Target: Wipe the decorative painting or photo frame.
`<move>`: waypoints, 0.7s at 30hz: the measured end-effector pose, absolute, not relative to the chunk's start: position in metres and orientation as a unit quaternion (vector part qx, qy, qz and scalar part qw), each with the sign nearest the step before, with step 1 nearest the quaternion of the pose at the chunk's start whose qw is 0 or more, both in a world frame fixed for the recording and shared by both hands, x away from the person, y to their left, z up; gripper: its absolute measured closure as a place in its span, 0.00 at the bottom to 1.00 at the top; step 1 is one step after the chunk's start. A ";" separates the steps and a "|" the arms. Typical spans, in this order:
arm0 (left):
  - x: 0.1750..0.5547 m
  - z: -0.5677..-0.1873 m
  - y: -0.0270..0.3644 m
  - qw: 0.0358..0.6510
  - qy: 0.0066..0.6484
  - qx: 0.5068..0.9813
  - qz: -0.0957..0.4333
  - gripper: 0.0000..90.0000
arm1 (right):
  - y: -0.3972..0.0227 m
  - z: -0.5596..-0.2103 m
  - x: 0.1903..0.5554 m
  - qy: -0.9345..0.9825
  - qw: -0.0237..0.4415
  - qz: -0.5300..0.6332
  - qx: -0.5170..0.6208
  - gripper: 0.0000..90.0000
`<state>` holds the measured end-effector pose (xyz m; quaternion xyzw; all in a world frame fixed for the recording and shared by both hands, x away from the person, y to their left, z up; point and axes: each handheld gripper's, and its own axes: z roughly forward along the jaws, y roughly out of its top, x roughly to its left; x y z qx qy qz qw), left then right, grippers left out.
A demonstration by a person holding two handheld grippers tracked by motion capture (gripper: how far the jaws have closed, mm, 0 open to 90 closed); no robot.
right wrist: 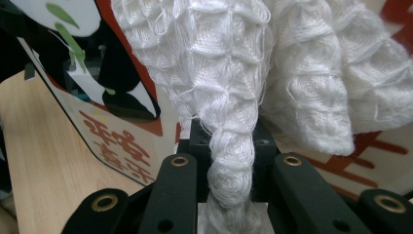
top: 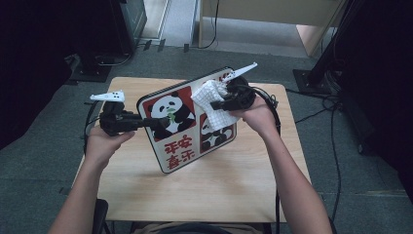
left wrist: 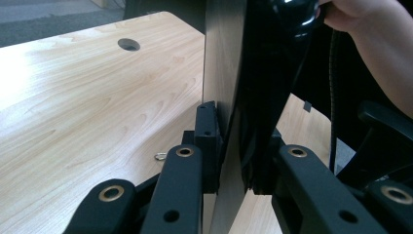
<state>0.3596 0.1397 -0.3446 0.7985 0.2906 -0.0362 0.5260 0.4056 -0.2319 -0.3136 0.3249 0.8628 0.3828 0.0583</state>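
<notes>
You are working at a wooden table (top: pixel 209 180). It is the biggest thing here, and it has a small round hole (left wrist: pixel 128 44) in its top.

Next biggest is the panda board (top: pixel 178 122). It is a flat tray with round corners, and it has pandas and red signs painted on it. It stands up on its edge over the middle of the table, tipped back a little, with the picture side facing you. Its bottom corner is down by the table top.

Your left gripper (top: pixel 146 123) holds the board by its left edge. In the left gripper view, you can see the two black jaws squeezed tight on the thin edge (left wrist: pixel 229 146), one on each side.

Your right gripper (top: pixel 217 104) is up by the top right part of the board. It is clamped on a white cloth (top: pixel 212 105). The cloth is soft and bumpy, like a waffle. In the right gripper view, a twisted bit of the cloth (right wrist: pixel 231 161) is pinched between the jaws, and the rest puffs out against the picture side of the board.
</notes>
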 end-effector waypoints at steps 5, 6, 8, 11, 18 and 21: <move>0.359 -0.344 0.140 0.525 0.287 0.801 -0.035 0.88 | -0.233 -0.322 0.404 0.864 0.054 0.380 0.326 0.87; 0.359 -0.344 0.140 0.525 0.287 0.801 -0.035 0.88 | -0.233 -0.324 0.403 0.864 0.051 0.381 0.327 0.87; 0.359 -0.344 0.140 0.524 0.286 0.801 -0.034 0.88 | -0.233 -0.326 0.403 0.864 0.051 0.379 0.328 0.87; 0.359 -0.344 0.140 0.524 0.286 0.801 -0.034 0.88 | -0.234 -0.330 0.402 0.864 0.049 0.379 0.328 0.87; 0.359 -0.344 0.140 0.525 0.285 0.801 -0.034 0.88 | -0.236 -0.339 0.401 0.863 0.049 0.382 0.326 0.87; 0.359 -0.344 0.140 0.525 0.285 0.801 -0.035 0.88 | -0.237 -0.342 0.400 0.863 0.049 0.382 0.326 0.87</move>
